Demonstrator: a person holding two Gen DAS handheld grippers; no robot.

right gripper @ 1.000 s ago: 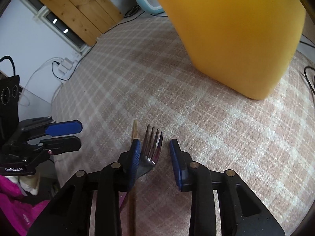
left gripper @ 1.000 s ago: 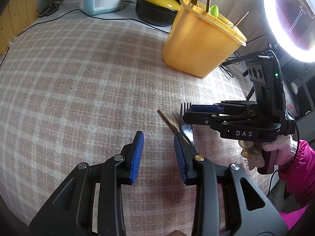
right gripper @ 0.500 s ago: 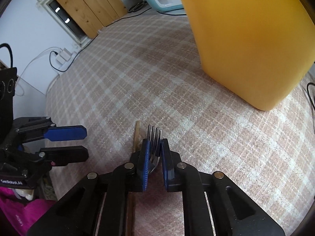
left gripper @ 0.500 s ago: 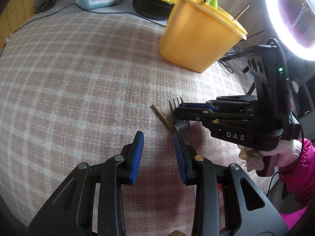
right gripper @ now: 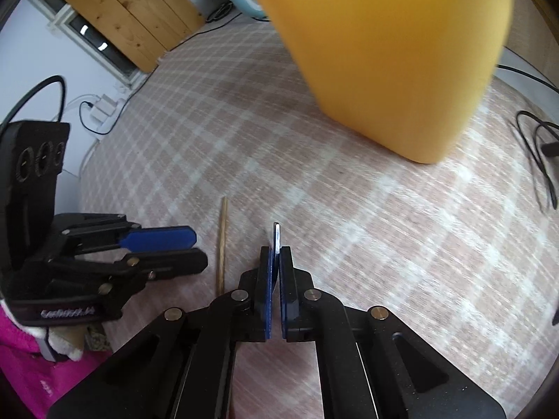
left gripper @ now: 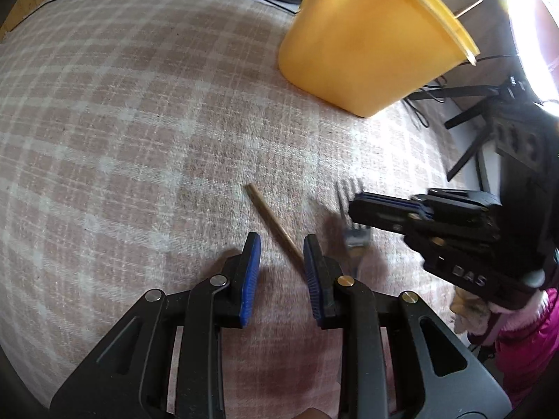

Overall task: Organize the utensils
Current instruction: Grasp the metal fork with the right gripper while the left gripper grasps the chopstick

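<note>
A metal fork is pinched edge-on between the pads of my right gripper, which is shut on it. In the left wrist view the fork's tines stick out past the right gripper, blurred, a little above the checked cloth. A wooden chopstick lies on the cloth and runs in between the jaws of my left gripper, close to the right pad. Those jaws are closing and neither pad touches the stick. The chopstick lies between the left gripper and the fork.
A tall yellow container with utensils stands behind, large in the right wrist view. A ring light and tripod legs are at the right edge. Black cables lie on the cloth. A pink sleeve holds the right gripper.
The right gripper shut on the fork and raised it off the cloth, turning it edge-on. The left gripper sank toward the chopstick, and its jaws narrowed around the stick's near end.
</note>
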